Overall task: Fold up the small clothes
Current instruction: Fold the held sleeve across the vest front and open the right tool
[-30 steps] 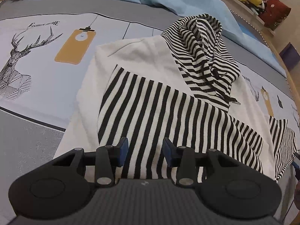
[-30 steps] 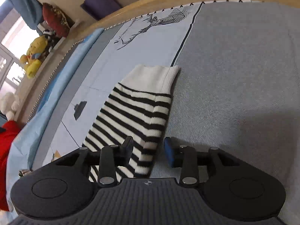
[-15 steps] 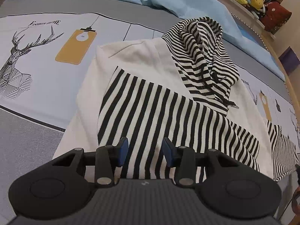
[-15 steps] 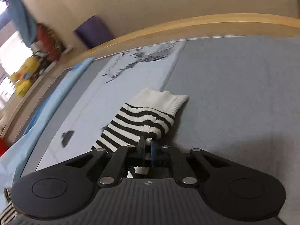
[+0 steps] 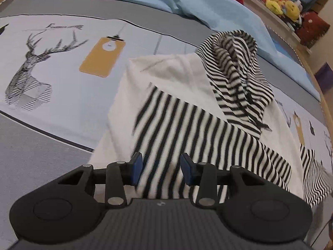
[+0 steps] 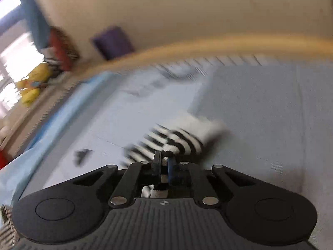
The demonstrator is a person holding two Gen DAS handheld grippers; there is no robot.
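A small white hoodie (image 5: 172,79) with black-and-white stripes lies on the bed. Its striped hood (image 5: 235,70) is bunched at the far side, and one striped sleeve is folded across the body. My left gripper (image 5: 161,166) is open and empty, just above the near hem of the striped part. My right gripper (image 6: 164,161) is shut on the other striped sleeve (image 6: 179,137) near its white cuff and holds it lifted off the bed; this view is blurred by motion.
The bed has a grey and pale-blue printed cover (image 5: 52,95) with a deer drawing. A light-blue blanket (image 5: 187,2) lies at the far side. A wooden bed rim (image 6: 187,48) runs behind, and stuffed toys (image 5: 278,4) sit on a ledge.
My right gripper closed on the striped sleeve and has lifted it off the bed. My left gripper stayed open and shifted only slightly over the hoodie.
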